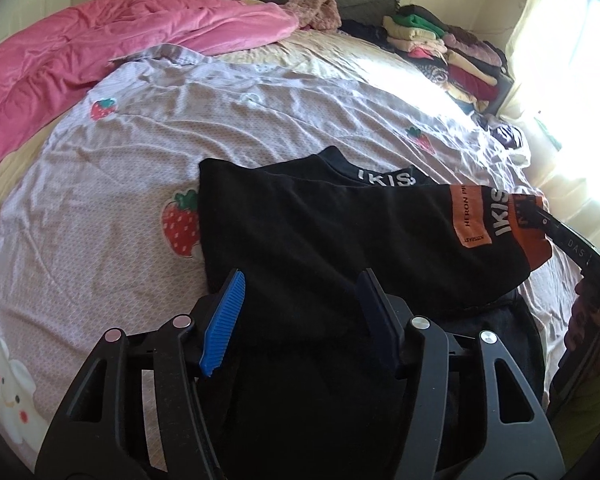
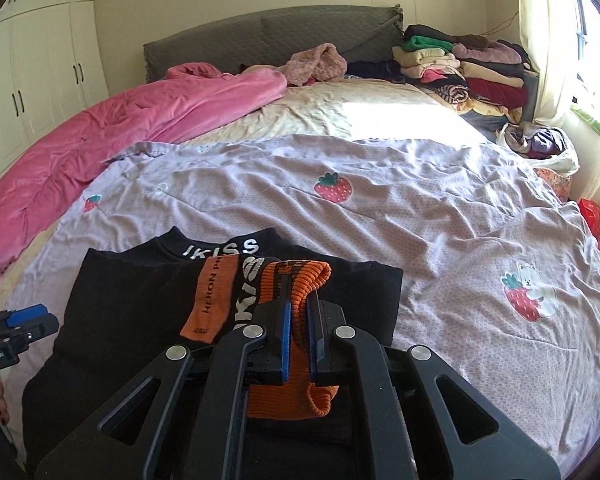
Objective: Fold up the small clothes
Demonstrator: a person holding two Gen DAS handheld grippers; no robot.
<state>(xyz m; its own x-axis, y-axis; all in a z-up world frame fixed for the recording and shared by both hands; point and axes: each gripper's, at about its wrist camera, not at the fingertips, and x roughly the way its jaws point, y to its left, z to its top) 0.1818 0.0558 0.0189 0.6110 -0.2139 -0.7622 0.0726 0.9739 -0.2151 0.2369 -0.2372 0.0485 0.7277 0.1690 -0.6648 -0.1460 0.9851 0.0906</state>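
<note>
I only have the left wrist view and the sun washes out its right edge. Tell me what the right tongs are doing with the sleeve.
Observer: The right tongs are shut on the orange ribbed cuff of the black top.
Operator: Report what lies right of the top, beyond the glare.
Observer: Only the strawberry sheet, with a bear-and-strawberry print.
Operator: Say where my left tongs sit from there.
Observer: The left tongs show at the far left edge of the right wrist view, beside the top's side, gripping nothing that I can see.
</note>
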